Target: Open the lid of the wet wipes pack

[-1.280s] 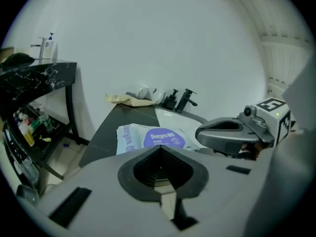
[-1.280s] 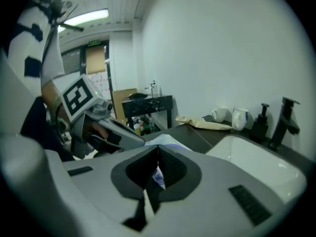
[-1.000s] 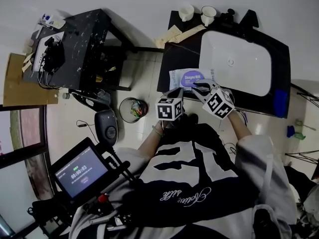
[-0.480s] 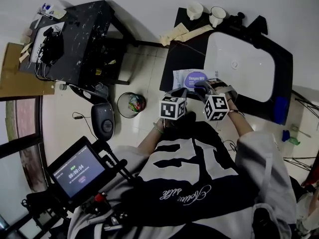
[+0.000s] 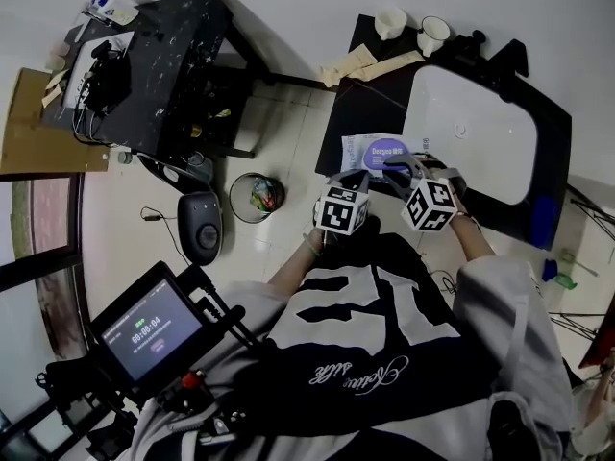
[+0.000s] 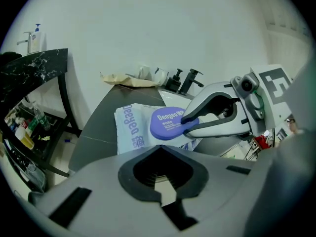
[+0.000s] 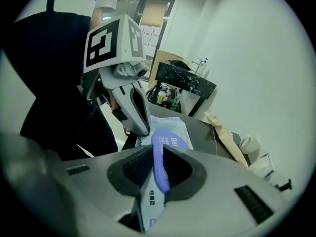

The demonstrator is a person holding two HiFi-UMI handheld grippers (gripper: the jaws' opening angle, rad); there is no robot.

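Observation:
The wet wipes pack (image 5: 370,149) is pale blue with a round purple lid (image 5: 392,151) and lies on the dark counter (image 5: 344,113) left of the sink. My right gripper (image 5: 405,167) is shut on the lid's edge. In the right gripper view the purple lid (image 7: 159,163) stands on edge between the jaws of the right gripper (image 7: 153,151). My left gripper (image 5: 356,178) is shut and holds nothing, its tip at the pack's near edge. In the left gripper view, the pack (image 6: 132,128) and lid (image 6: 167,123) lie just beyond the left gripper (image 6: 160,154).
A white sink basin (image 5: 471,131) fills the counter's right side, with two cups (image 5: 391,22) and a black tap (image 5: 476,42) behind it. Brown paper (image 5: 370,63) lies at the back. On the floor stand a small bin (image 5: 257,196) and a black marble table (image 5: 144,70).
The right gripper has come down from just above the pack and closed on the purple lid. The left gripper has stayed at the pack's near edge. The head view has shifted slightly.

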